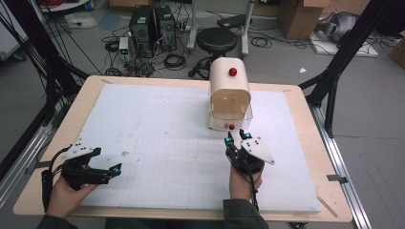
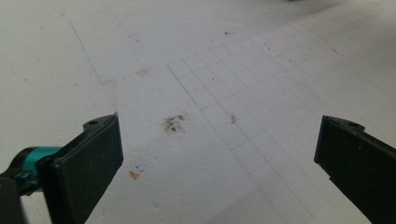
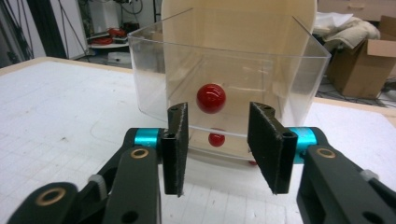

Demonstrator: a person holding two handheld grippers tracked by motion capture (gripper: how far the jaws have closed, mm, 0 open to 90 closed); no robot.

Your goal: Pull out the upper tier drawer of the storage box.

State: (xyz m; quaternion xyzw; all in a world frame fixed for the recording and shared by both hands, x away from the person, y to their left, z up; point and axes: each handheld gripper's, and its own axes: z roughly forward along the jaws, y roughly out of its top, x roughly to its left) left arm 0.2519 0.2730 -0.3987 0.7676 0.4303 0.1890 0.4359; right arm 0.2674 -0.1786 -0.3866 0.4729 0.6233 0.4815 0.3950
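A cream box [image 1: 230, 95] with a clear curved cover [image 3: 154, 70] stands at the back right of the white gridded board [image 1: 157, 133]. One red knob [image 1: 232, 72] sits on its cream top, another red knob [image 1: 232, 126] low on the clear front. My right gripper [image 1: 237, 136] points at that lower knob [image 3: 211, 98]. Its jaws are open and stop just short of the knob, one on each side of it, touching nothing. My left gripper [image 1: 108, 160] rests at the board's front left, jaws wide apart over bare board [image 2: 187, 46] with nothing between them.
The board lies on a wooden table [image 1: 62, 124]. Behind the table on the floor are a black stool [image 1: 217, 40], two computer towers [image 1: 153, 28], cables and cardboard boxes [image 1: 298, 16]. Small dirt marks [image 2: 173, 123] dot the board near the left gripper.
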